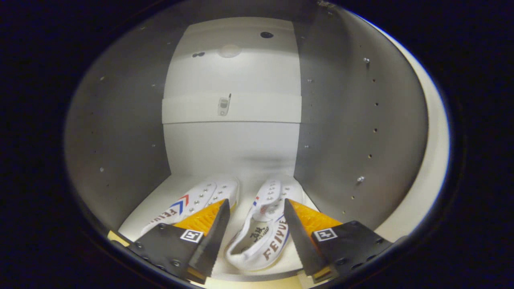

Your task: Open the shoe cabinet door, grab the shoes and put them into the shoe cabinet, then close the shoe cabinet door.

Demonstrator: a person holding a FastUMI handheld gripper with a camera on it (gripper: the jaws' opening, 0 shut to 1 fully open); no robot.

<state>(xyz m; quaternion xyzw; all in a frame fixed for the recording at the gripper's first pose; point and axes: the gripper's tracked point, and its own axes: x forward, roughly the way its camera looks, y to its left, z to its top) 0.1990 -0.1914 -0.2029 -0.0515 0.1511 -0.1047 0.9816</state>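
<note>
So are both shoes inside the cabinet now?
Yes, the two white shoes lie side by side on the cabinet floor, one beside the open gripper and one between its fingers, which press on neither.

I see the inside of the shoe cabinet point(233, 144). Straight ahead is a pale back panel point(233, 72), crossed by a horizontal rail point(188, 110) with a small metal fitting point(223, 106) at its middle. A grey left wall point(120, 120) and right wall point(341, 120) close in, both dotted with peg holes point(375, 130). The bottom board point(245, 208) is white. Light falls brightest on the back panel, and the sides lie in shade.
</note>
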